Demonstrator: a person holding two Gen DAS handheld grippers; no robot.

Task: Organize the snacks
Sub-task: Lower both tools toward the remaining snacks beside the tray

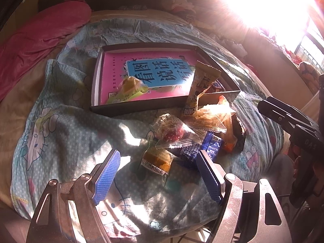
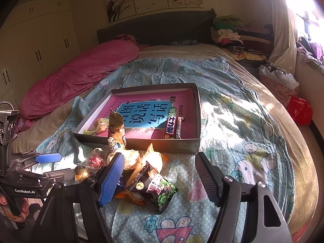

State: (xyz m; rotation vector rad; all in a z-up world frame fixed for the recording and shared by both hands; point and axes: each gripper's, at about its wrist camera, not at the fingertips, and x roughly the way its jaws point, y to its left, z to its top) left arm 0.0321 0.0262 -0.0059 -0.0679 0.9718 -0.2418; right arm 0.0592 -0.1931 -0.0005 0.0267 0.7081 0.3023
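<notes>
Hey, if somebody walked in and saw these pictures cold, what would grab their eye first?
Probably the shallow dark box in the middle of the bed, with a bright pink book lying flat inside it. Next, the heap of wrapped snacks on the cartoon-print blanket just in front of the box, with both open grippers, left gripper and right gripper, poised over it. Harsh window glare washes out the upper right.

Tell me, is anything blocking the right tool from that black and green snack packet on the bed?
Nothing visible does. The right tool hangs open just above the black and green packet, with no other snack lying over it.
</notes>
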